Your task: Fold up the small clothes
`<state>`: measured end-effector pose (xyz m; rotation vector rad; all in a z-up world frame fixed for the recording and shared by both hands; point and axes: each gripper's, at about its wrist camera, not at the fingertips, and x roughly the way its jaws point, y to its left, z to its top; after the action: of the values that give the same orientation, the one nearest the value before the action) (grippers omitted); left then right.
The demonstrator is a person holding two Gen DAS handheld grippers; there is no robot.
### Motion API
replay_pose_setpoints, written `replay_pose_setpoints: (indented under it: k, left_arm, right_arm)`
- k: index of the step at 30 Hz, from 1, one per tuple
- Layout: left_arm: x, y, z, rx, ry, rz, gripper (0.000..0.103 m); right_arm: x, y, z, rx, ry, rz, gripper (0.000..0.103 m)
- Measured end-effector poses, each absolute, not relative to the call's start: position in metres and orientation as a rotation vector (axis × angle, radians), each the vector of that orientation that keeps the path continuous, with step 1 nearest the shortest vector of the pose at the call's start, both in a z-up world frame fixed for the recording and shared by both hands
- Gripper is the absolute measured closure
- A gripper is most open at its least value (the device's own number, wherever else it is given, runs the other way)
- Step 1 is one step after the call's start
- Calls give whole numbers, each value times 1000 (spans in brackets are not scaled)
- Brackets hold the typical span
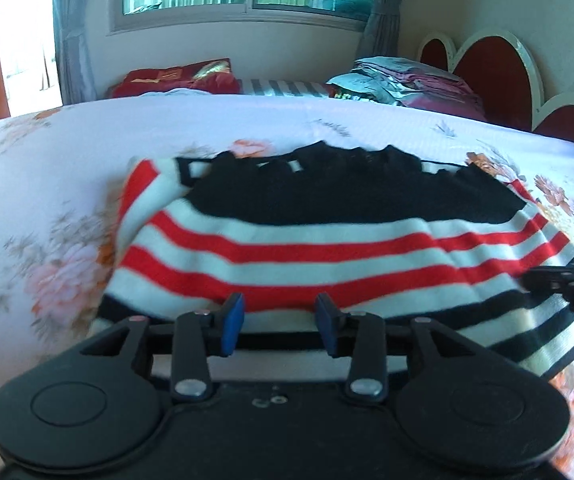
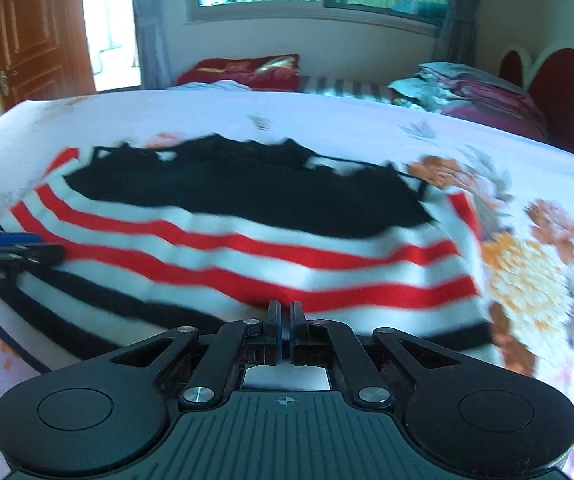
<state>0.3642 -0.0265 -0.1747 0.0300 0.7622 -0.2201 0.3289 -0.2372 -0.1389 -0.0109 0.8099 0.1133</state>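
We have the striped top (image 1: 327, 240) lying flat on the flowered bed (image 1: 47, 168), near hem toward us, so the left gripper (image 1: 280, 316) stands released just over that hem while the right gripper (image 2: 285, 320) is clenched, seemingly on nothing, though blur hides its tips.

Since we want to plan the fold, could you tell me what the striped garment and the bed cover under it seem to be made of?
Striped garment: looks like a soft knit, matte, with thick red, white and black bands and a black lacy or open-knit upper part with a scalloped edge; blur hides the stitch.
Bed cover: seems thin woven fabric, white with printed flowers, smooth and low in sheen.
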Motion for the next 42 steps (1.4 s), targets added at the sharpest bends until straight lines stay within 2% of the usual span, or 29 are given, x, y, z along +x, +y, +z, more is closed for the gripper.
replay_pose_setpoints:
  k: [18,20,21,22,23,24,25,30,35,40,42]
  left_arm:
    - [356,-15,-172,13,782,-185,61]
    - [357,-15,-171,16,785,-188,57]
    - [357,-15,-171,13,788,-192,52]
    - [357,-15,-171,13,791,-195,51]
    - [357,-15,-171,18,791,-195,50]
    - [357,-15,-171,22,792,-198,50]
    - [358,-16,-171,25,792,-200,49]
    - [357,-18,-172,43,787,-203,47]
    - [356,-19,-173,58,785,-209,45]
    - [356,-17,-172,60,786,-213,45]
    - [355,-18,-170,53,791,-200,41]
  right_arm:
    - [295,-266,-142,0,828,-41,101]
    - [295,-265,-141,5,838,-49,97]
    - [294,-265,-139,26,841,-58,91]
    - [294,-264,-138,48,841,-59,73]
    - [293,-263,-136,59,841,-57,60]
    - [293,-259,-135,59,843,-52,39]
    - [293,-254,-134,50,840,-53,36]
    - [291,-231,-124,42,789,-66,36]
    - [298,-231,-144,19,866,-113,36]
    - [290,-237,-136,4,879,-115,36]
    - [284,-238,-128,35,851,-88,36]
